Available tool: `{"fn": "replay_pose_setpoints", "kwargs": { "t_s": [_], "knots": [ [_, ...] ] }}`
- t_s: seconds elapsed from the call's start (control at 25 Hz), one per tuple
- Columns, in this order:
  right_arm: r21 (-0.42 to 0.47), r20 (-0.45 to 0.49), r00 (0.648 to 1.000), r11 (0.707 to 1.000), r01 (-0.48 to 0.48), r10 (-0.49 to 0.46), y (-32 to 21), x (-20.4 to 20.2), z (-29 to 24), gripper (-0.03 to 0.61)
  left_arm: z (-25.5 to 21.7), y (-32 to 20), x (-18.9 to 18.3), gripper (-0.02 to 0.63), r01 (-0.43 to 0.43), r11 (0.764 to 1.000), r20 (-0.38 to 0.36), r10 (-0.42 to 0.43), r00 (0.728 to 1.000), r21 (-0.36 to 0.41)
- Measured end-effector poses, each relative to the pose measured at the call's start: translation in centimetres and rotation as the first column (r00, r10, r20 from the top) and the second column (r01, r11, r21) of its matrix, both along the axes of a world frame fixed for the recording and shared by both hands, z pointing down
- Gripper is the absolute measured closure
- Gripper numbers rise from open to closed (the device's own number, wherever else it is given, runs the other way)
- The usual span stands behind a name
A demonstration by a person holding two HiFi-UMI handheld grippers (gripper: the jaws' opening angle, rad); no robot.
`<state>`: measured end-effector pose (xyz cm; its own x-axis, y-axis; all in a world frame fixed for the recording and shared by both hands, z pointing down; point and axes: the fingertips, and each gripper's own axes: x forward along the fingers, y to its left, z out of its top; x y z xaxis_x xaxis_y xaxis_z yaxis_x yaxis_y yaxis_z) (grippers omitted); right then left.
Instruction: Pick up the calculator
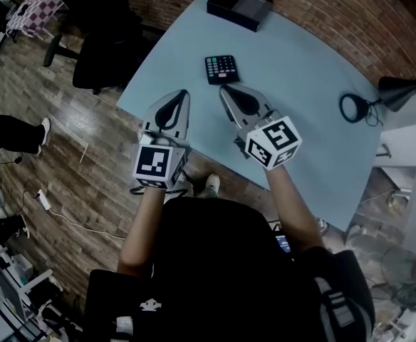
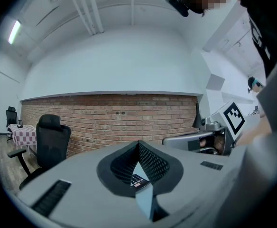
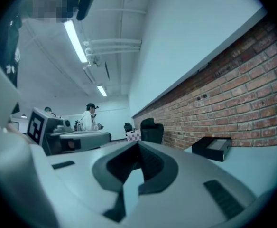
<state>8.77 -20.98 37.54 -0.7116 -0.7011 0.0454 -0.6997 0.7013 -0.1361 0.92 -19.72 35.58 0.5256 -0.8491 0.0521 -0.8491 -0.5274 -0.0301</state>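
- Person's dark top (image 1: 215, 262) fills the lower head view; both forearms reach forward toward the pale blue worktop (image 1: 308, 77).
- Left gripper (image 1: 184, 93): jaws clenched tip to tip, nothing held.
- Right gripper (image 1: 224, 89): jaws likewise clenched, empty.
- Calculator (image 1: 221, 68) lies flat on the worktop just beyond both gripper tips, keys up.
- Black box (image 1: 240, 6) sits at the far edge, by the brick wall.

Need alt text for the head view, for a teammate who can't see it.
A black calculator lies on a pale blue table, just ahead of the left gripper and right gripper, both shut and held side by side. A black box sits at the far end by a brick wall.
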Motion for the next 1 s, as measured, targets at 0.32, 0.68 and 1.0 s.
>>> {"fn": "replay_pose_setpoints", "kwargs": {
  "t_s": [0.32,0.68,1.0],
  "knots": [
    [-0.002,-0.002,1.0,1.0,-0.031,0.031,-0.3,0.8,0.2,0.575,0.3,-0.4,0.5,0.611,-0.027,1.0,0.018,0.027,0.999,0.004],
    [-0.013,-0.034,0.996,0.996,-0.086,0.085,-1.8,1.4,0.8,0.575,1.4,-2.5,1.2,0.609,-0.086,0.996,0.002,0.086,0.996,-0.015],
    [-0.054,-0.07,0.986,0.987,-0.152,0.148,-4.1,1.7,2.7,0.575,2.2,-5.3,1.4,0.611,-0.15,0.988,-0.004,0.15,0.989,-0.036]
  ]
}}
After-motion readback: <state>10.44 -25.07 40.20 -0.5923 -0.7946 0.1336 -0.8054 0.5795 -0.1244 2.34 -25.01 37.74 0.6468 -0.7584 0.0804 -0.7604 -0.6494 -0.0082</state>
